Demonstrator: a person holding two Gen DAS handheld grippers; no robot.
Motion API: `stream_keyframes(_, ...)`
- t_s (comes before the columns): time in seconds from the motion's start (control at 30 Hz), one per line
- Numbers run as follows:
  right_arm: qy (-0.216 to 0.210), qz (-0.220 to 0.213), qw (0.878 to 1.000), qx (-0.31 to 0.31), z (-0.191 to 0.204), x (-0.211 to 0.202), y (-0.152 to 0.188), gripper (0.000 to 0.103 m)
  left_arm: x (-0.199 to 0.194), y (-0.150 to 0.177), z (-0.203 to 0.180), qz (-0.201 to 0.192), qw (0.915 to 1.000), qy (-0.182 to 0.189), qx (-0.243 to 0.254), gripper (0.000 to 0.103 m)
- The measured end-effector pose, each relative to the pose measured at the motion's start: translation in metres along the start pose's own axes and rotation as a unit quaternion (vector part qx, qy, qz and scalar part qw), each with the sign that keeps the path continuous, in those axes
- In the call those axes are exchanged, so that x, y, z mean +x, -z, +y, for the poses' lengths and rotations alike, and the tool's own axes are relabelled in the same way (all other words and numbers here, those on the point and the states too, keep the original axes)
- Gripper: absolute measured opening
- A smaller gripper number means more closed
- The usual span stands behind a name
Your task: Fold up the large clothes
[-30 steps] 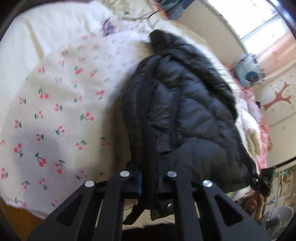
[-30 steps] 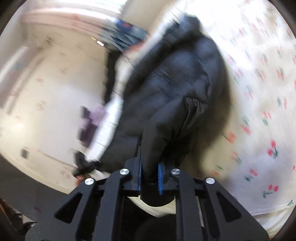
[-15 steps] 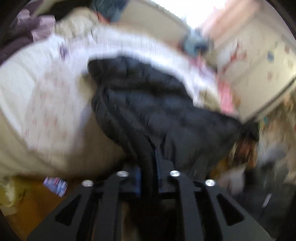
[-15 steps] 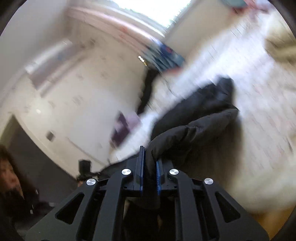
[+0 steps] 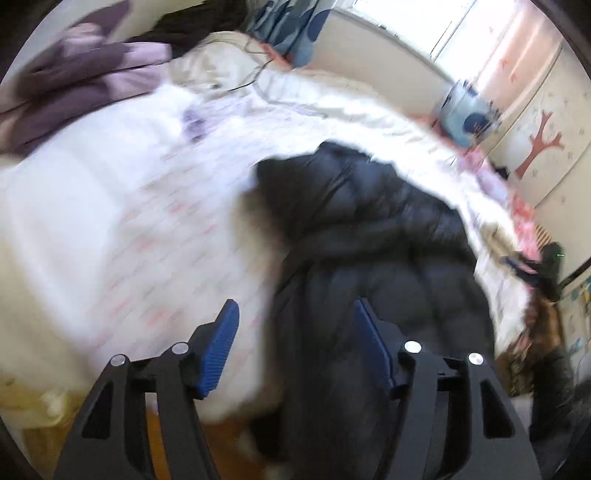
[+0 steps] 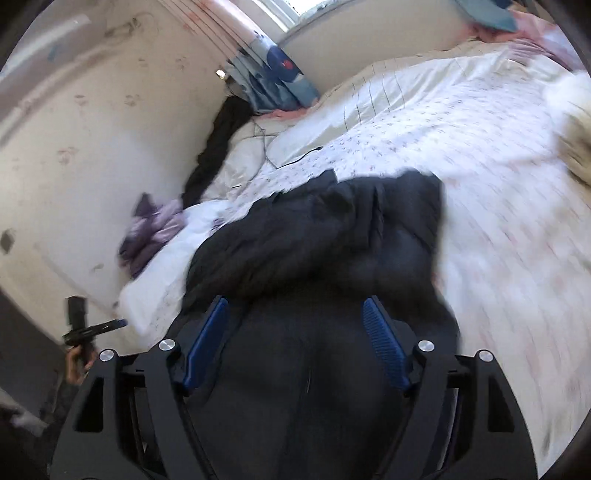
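A black puffer jacket [image 5: 376,236] lies bunched on a bed covered by a white sheet [image 5: 122,236] printed with small red cherries. The jacket sits toward the near edge of the bed, its bulk heaped in soft folds and its near end running down past the mattress edge toward both cameras.

The left gripper [image 5: 295,325] hangs above the near end of the jacket with its jaws opening, the blue ribbed pads [image 5: 218,350] spread wide. The jacket's dark fabric shows in the right part of the gap, and the sheet in the left part; neither pad presses on the cloth.

The right gripper [image 6: 295,321] is likewise over the jacket's [image 6: 332,236] near end, jaws opening and standing wide. Dark fabric fills the space between its blue pads [image 6: 384,347], but they do not pinch it.

At the far left of the bed lies a crumpled purple garment [image 5: 74,74], with a blue patterned cushion [image 5: 291,26] beyond it near the window. In the right wrist view, a hand [image 6: 75,363] at the lower left holds the other gripper's black frame. Both views are smeared by motion blur, so finer details of the folds cannot be made out.
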State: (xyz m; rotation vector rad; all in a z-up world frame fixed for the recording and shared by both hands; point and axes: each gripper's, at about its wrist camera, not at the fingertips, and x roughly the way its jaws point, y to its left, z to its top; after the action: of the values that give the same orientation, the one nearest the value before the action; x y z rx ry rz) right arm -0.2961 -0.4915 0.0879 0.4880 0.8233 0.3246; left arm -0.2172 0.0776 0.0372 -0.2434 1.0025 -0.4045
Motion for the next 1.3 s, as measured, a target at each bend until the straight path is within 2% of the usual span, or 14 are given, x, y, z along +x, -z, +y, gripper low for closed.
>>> stream_keyframes(0.07, 0.038, 0.013, 0.999, 0.011, -0.006, 0.058, -0.036, 0.072, 0.04, -0.027, -0.007, -0.009, 0.9994, 0.024, -0.022, 0.063)
stream_keyframes(0.17, 0.103, 0.054, 0.993, 0.029, -0.027, 0.114, -0.054, 0.071, 0.092, -0.058, -0.013, -0.016, 0.9981, 0.027, -0.053, 0.062)
stream_keyframes(0.2, 0.108, 0.08, 0.99, 0.033, -0.032, 0.134, -0.055, 0.054, 0.105, -0.059, -0.014, -0.013, 0.9978, 0.026, -0.06, 0.062)
stream_keyframes(0.27, 0.089, 0.086, 0.992, 0.027, -0.035, 0.142, -0.051, 0.023, 0.125, -0.071, -0.017, -0.005, 0.9979, 0.012, -0.063, 0.062)
stream_keyframes(0.4, 0.032, 0.0, 0.999, -0.032, 0.003, 0.097, -0.068, 0.022, 0.109, -0.087, -0.036, -0.077, 0.9968, 0.005, -0.022, 0.063)
stream_keyframes(0.5, 0.032, -0.066, 0.996, -0.051, 0.013, 0.053, -0.082, 0.022, 0.109, -0.1, -0.046, -0.111, 0.9934, 0.029, -0.009, 0.075)
stream_keyframes(0.57, 0.068, -0.062, 0.994, -0.055, 0.002, 0.048, -0.083, 0.022, 0.128, -0.108, -0.051, -0.097, 0.9948, 0.03, -0.007, 0.075)
stream_keyframes(0.67, 0.134, 0.002, 0.991, -0.026, -0.049, 0.084, -0.062, 0.022, 0.182, -0.109, -0.049, -0.042, 0.9991, -0.002, 0.003, 0.075)
stream_keyframes(0.73, 0.135, 0.037, 0.99, -0.004, -0.08, 0.115, -0.044, 0.024, 0.223, -0.1, -0.04, 0.0, 0.999, -0.041, 0.018, 0.075)
stream_keyframes(0.8, 0.122, 0.055, 0.991, -0.001, -0.089, 0.132, -0.03, 0.027, 0.24, -0.093, -0.031, 0.013, 0.9983, -0.049, 0.028, 0.076)
stream_keyframes(0.93, 0.131, 0.069, 0.989, -0.024, -0.073, 0.13, -0.033, 0.032, 0.23, -0.092, -0.023, 0.024, 0.998, -0.057, 0.007, 0.076)
stream_keyframes(1.07, 0.122, 0.036, 0.992, -0.016, -0.065, 0.063, -0.03, 0.065, 0.171, -0.076, -0.025, 0.009, 0.9995, -0.026, 0.012, 0.076)
stream_keyframes(1.17, 0.082, 0.044, 0.996, -0.003, -0.063, -0.003, 0.011, 0.081, 0.125, -0.049, -0.015, 0.015, 0.9997, -0.011, 0.014, 0.076)
stream_keyframes(1.3, 0.006, 0.094, 0.995, 0.045, -0.075, -0.063, 0.089, 0.087, 0.064, 0.018, 0.019, 0.057, 0.9981, 0.023, -0.007, 0.076)
